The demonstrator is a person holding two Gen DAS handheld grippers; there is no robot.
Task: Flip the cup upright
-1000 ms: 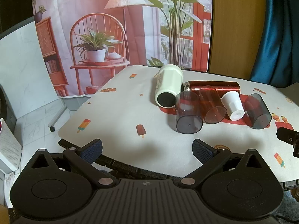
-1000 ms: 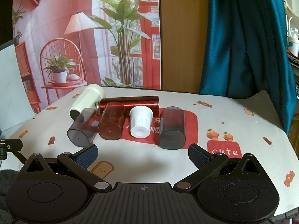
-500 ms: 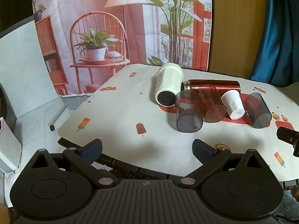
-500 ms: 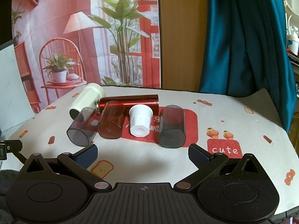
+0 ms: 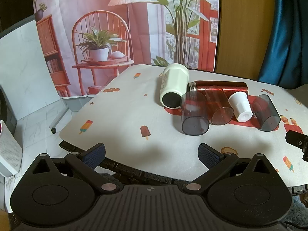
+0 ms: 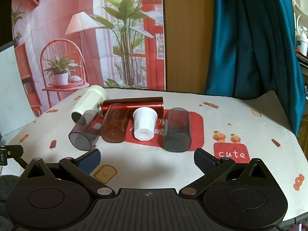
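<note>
We seem to be in a home room. We see a printed backdrop [image 6: 86, 38], a teal curtain [image 6: 250, 38] and a tiled floor [image 5: 38, 119].

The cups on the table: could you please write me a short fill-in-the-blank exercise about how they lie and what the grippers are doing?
1. All the cups lie on their ____.
2. The white cup lies between the red cup and a ____ cup.
3. The metallic red bottle lies ____ the row of cups.
4. Both the left gripper and the right gripper are ____ and hold nothing.

Missing words: sides; grey; behind; open
</note>
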